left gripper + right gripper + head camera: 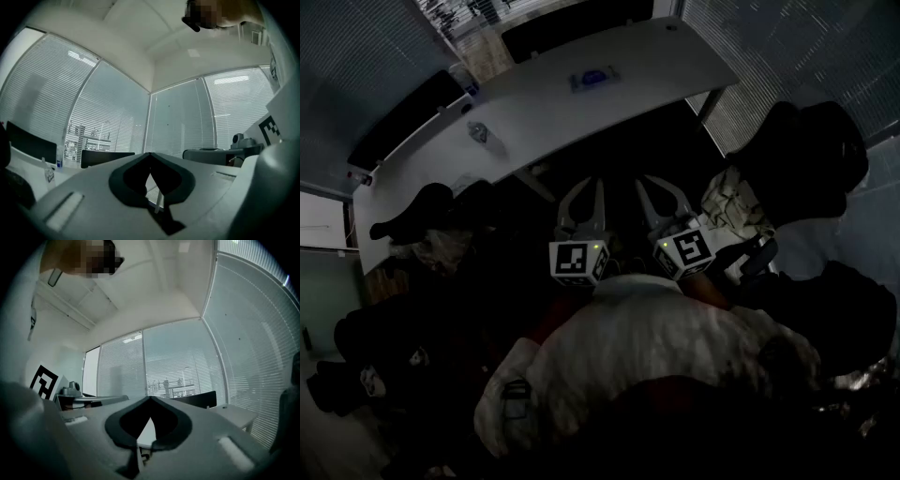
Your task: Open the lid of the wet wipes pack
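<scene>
The wet wipes pack (593, 79) is a small flat pack with a blue patch, lying on the far side of the white table (675, 56). Both grippers are held close to the person's body, well short of the pack, and point level toward the table. My left gripper (594, 182) is shut, its tips meeting with nothing between them, as the left gripper view confirms (150, 154). My right gripper (646, 178) is just to its right, also shut and empty (150, 399). Neither gripper view shows the pack.
A small clear bottle (485, 134) stands on the table's left part, and a dark object (422, 208) lies near its left end. Black chairs (806, 159) crowd the right side. Windows with blinds (117, 117) surround the room. The scene is dim.
</scene>
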